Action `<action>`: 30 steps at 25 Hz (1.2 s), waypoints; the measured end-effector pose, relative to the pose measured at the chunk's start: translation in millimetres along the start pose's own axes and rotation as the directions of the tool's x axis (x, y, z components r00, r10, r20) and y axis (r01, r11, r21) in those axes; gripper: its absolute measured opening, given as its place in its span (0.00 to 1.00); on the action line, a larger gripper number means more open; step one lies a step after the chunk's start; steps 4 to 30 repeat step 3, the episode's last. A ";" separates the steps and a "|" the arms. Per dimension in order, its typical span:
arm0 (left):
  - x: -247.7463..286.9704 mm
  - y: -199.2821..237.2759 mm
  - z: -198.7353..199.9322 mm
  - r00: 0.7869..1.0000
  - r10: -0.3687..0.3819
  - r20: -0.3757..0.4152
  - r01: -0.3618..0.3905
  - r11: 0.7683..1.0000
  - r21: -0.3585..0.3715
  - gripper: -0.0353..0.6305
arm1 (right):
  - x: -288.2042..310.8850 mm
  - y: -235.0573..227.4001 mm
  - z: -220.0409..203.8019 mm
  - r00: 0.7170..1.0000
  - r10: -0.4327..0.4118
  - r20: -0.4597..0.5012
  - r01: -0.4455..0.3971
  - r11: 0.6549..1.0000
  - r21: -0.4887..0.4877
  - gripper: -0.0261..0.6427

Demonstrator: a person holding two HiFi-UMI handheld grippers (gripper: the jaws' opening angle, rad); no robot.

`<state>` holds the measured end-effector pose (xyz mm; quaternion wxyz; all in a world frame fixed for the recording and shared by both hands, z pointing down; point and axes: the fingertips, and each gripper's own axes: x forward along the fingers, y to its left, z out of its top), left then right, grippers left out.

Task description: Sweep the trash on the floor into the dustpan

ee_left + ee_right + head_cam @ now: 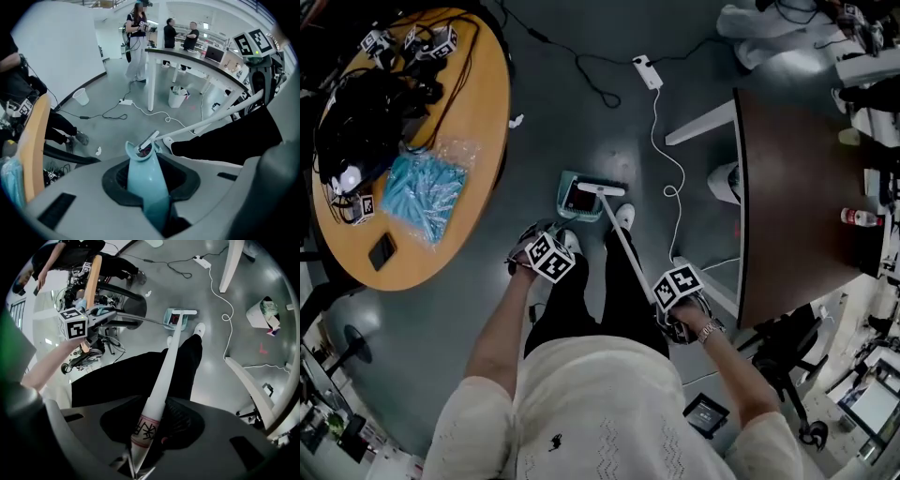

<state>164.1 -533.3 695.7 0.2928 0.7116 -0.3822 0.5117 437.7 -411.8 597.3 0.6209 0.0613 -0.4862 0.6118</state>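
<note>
The left claw (151, 201) is clamped on the teal dustpan (566, 199) handle, and the right claw (145, 437) grips the white broom (620, 241). The pan rests on the floor (553, 94) by the feet with the broom head at its mouth. Reddish trash (581, 200) seems to be inside already. A white scrap (517, 121) is still unswept.

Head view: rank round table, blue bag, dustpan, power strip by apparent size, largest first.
1. round table
2. blue bag
3. dustpan
4. power strip
The bag lies on the table, nearer the camera than the dustpan on the floor, so that pair's true order is unsure.
</note>
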 end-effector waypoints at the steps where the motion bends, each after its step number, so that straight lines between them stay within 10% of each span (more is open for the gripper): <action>1: -7.3 -6.4 -7.4 1.000 -0.003 -0.001 0.003 1.000 0.013 0.19 | 3.8 2.9 -11.1 1.000 0.000 0.005 0.000 1.000 0.000 0.22; 30: -21.9 -19.0 -22.7 1.000 -0.009 -0.004 0.009 0.999 0.038 0.19 | 11.3 9.1 -32.2 1.000 0.000 0.016 0.000 1.000 0.002 0.22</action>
